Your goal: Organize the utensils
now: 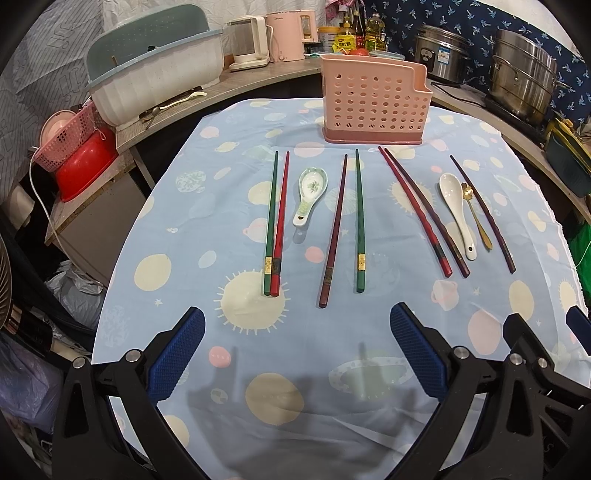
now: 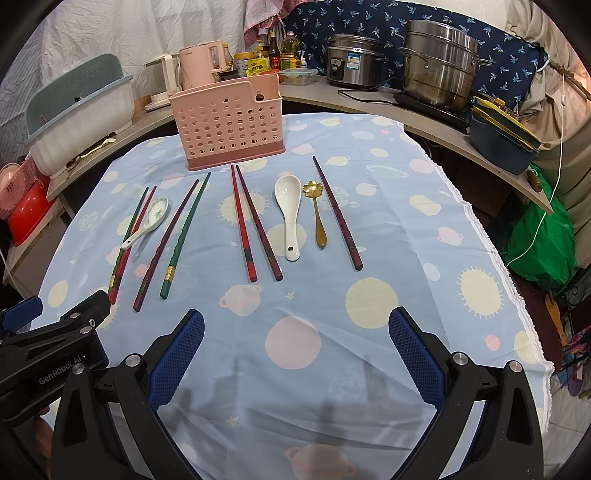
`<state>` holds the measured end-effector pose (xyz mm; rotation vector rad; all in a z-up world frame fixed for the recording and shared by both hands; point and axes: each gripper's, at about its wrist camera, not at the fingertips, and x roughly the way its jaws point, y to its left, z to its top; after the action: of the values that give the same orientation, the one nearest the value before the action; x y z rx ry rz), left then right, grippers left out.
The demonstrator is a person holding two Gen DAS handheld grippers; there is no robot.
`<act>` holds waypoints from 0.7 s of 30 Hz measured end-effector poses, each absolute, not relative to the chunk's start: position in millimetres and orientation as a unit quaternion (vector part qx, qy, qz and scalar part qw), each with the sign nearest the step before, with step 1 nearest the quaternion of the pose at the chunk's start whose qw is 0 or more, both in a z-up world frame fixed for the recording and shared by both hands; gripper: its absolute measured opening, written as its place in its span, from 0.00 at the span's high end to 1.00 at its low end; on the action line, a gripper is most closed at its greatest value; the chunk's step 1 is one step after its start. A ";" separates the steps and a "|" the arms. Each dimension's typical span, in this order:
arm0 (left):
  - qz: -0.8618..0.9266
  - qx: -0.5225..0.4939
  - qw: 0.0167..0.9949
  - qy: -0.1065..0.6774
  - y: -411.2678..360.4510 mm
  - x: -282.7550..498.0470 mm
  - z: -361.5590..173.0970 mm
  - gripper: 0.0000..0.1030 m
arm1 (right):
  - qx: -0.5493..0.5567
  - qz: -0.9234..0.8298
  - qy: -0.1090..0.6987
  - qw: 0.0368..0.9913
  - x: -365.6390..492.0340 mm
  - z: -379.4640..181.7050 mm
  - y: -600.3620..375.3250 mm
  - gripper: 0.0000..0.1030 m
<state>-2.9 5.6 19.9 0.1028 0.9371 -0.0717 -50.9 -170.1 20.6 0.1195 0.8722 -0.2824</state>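
Note:
A pink perforated utensil holder [image 1: 375, 101] [image 2: 229, 120] stands at the far side of the blue patterned tablecloth [image 1: 207, 206] [image 2: 402, 229]. In front of it lie several chopsticks: a green and red pair [image 1: 275, 225] [image 2: 127, 240], a dark red one [image 1: 334, 232], a green one [image 1: 359, 221] [image 2: 184, 236], a red and dark pair [image 1: 417, 210] [image 2: 251, 225], and one dark one [image 1: 482, 212] [image 2: 338, 214]. A green-patterned spoon [image 1: 310, 194] [image 2: 149, 221], a white spoon [image 1: 458, 210] [image 2: 290, 214] and a gold spoon [image 1: 474, 214] [image 2: 317, 218] lie among them. My left gripper [image 1: 297, 332] and right gripper [image 2: 295, 332] are open and empty, above the near cloth.
A white and teal dish rack [image 1: 155, 74] [image 2: 77, 110], kettles [image 1: 288, 33], bottles, a rice cooker [image 2: 352, 61] and a steel pot [image 2: 439, 62] stand on the curved counter behind. A red basin [image 1: 86, 166] and pink basket sit at the left. A green bag [image 2: 539, 240] lies at the right.

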 end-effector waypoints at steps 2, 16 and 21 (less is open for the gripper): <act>-0.034 0.049 0.890 0.452 5.8 -2.5 20.2 0.07 | 0.057 -0.136 0.421 0.895 -50.6 20.9 -169.8 0.06; -0.037 0.045 0.887 0.459 6.7 -0.8 18.1 0.07 | 0.058 -0.131 0.421 0.896 -50.6 21.0 -169.1 0.06; -0.026 0.030 0.884 0.466 23.8 3.1 11.4 0.07 | 0.061 -0.135 0.423 0.894 -49.6 18.8 -172.0 0.06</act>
<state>3.1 23.8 11.4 0.0620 0.9698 -0.0549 -49.6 -172.0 18.8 0.1261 0.8772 -0.2801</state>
